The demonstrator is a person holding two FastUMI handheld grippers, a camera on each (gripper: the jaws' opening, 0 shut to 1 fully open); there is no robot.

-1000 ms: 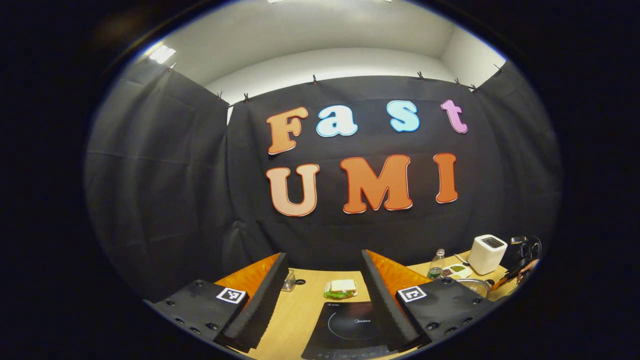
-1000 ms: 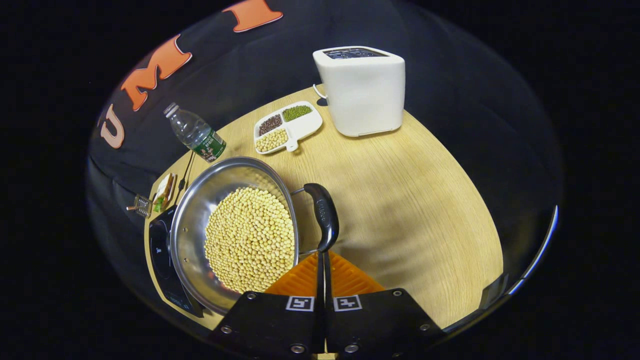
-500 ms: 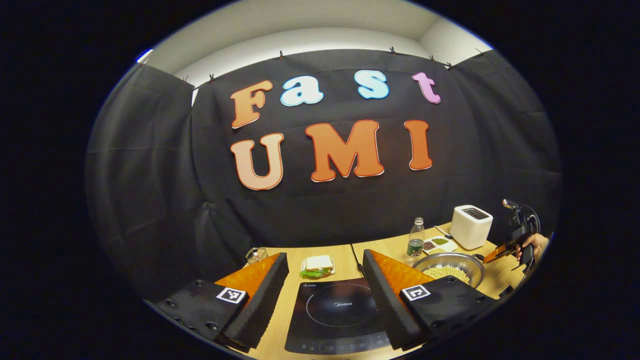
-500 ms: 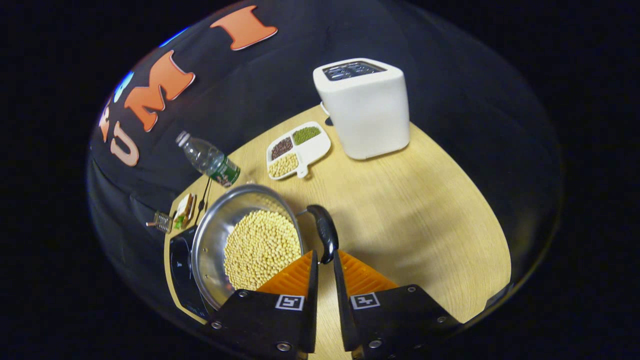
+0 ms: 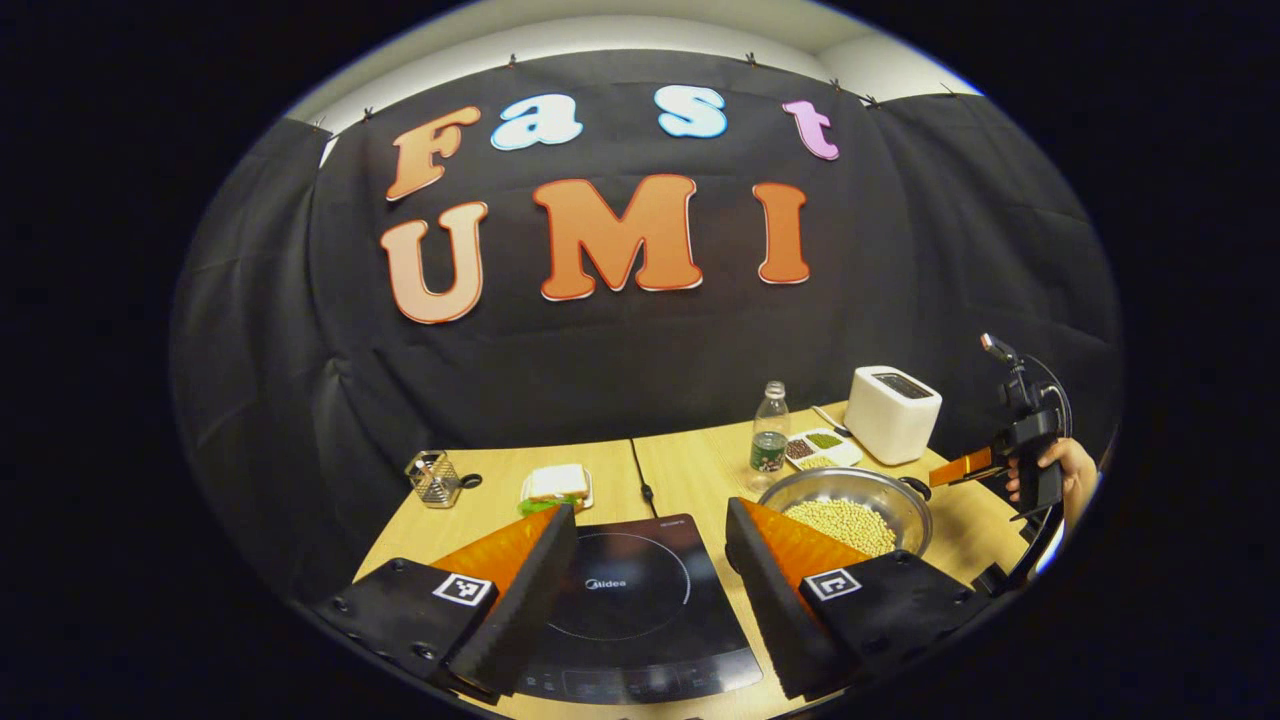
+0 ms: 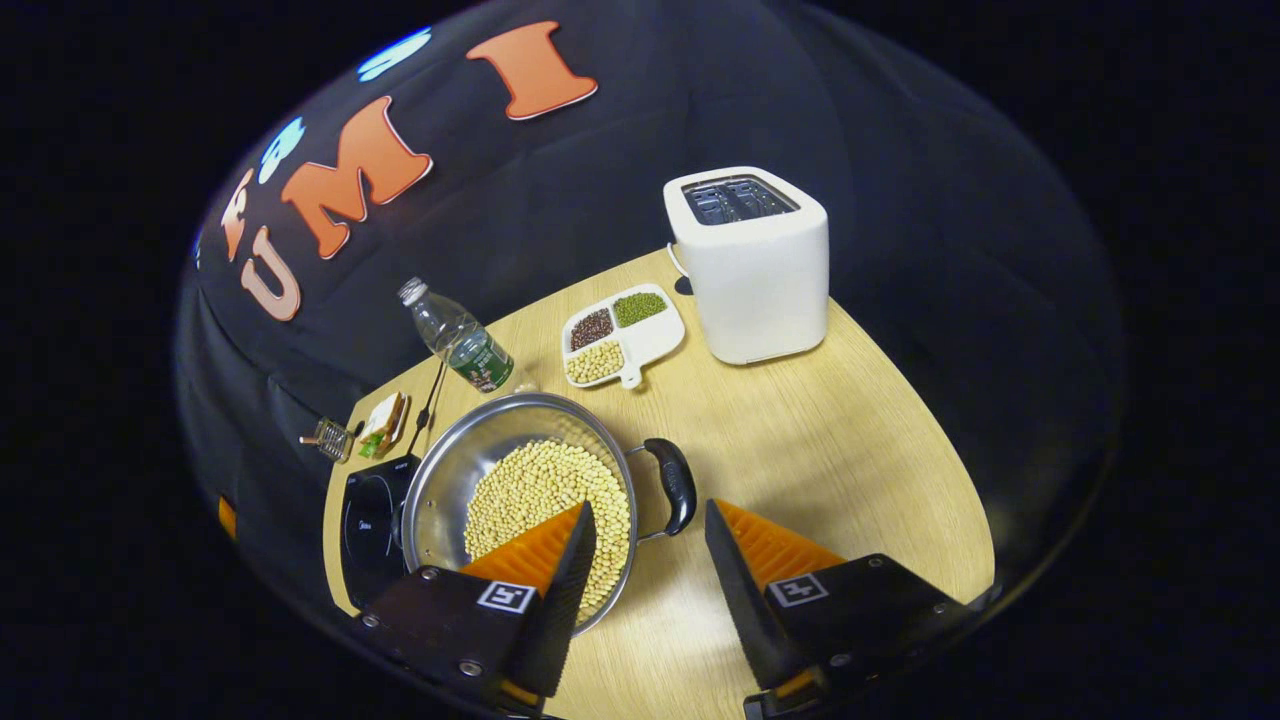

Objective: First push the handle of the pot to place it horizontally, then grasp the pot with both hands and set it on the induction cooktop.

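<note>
Hovering above the bench [image 6: 850,440] at the bottom of the right gripper view, the right claw [image 6: 645,560] has its fingers spread wide apart and grips nothing; the pot handle [image 6: 677,482] sits just beyond the gap between them, untouched. The pot [image 6: 520,490], full of pale beans [image 6: 545,490], rests on the bench in the lower centre of that view, its far side just beside the induction cooktop [image 6: 368,520] at lower left.

In the left gripper view the left claw [image 5: 650,590] is likewise wide open and empty at the bottom of the frame, with the induction cooktop [image 5: 630,590] seen between its fingers and the pot [image 5: 850,505] at lower right. The right claw [image 5: 960,468], held in a hand [image 5: 1065,470], shows at the right edge near the pot's rim.

The main risk is the load: the beans lie heaped close to the rim, so a lopsided two-sided lift would likely tip the pot and spill them over the bench. A shallow grip on the handle could slip, as it looks smooth and rounded. Whether a matching handle sits on the far side cannot be told, so the left claw may have to pinch the thin rim. Swinging the pot across could also knock the water bottle [image 6: 460,335] just behind it.
</note>
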